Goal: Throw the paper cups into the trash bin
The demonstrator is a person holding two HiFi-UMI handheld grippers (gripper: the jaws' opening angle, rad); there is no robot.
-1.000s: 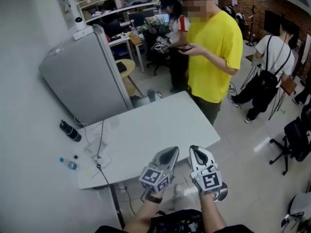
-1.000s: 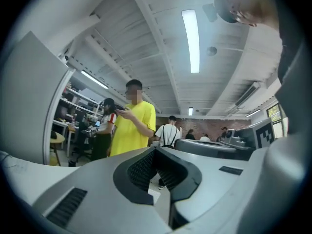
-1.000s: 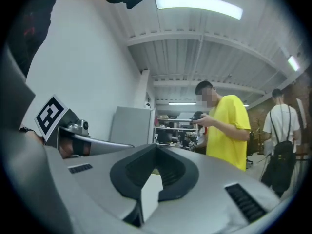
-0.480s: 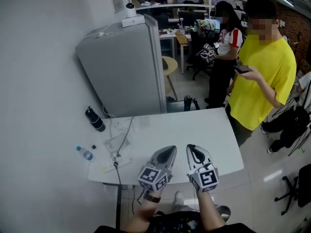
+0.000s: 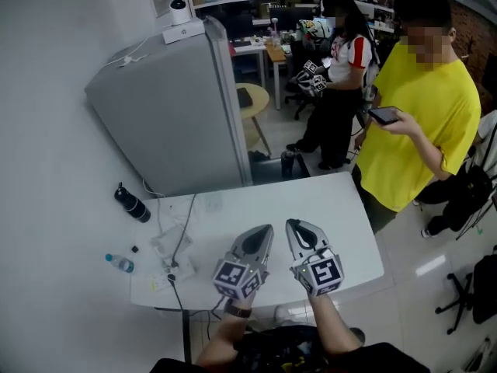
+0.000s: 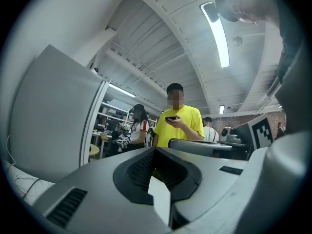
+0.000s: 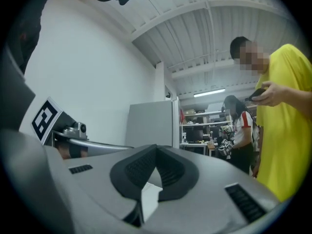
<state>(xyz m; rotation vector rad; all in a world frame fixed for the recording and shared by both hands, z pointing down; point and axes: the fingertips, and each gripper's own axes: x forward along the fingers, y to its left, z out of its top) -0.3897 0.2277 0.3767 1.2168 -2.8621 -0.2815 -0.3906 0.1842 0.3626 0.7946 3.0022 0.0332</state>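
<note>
Currently I hold both grippers level above the near part of the white table (image 5: 342, 208), side by side and just apart from each other. My left gripper (image 5: 266, 228) has its jaws closed together with nothing between them. My right gripper (image 5: 290, 224) is closed the same way and is also empty.

Left of my left gripper, a tangle of cables (image 5: 177, 247) lies on the tabletop. Further out on that side are a black bottle (image 5: 131, 204) and a small clear bottle (image 5: 119, 263); I cannot tell whether they are on the table or off it. Ahead of the left tips, past the table's far edge, stands a tall grey cabinet (image 5: 167, 123) with a small white camera (image 5: 178, 10) on top.

Ahead and to the right of my right gripper, a person in a yellow shirt (image 5: 423, 130) stands just beside the table, holding a phone (image 5: 384, 115). Farther ahead is a person in a white and red top (image 5: 345, 61).

I cannot tell where the paper cups and the trash bin are, as no view shows them.
</note>
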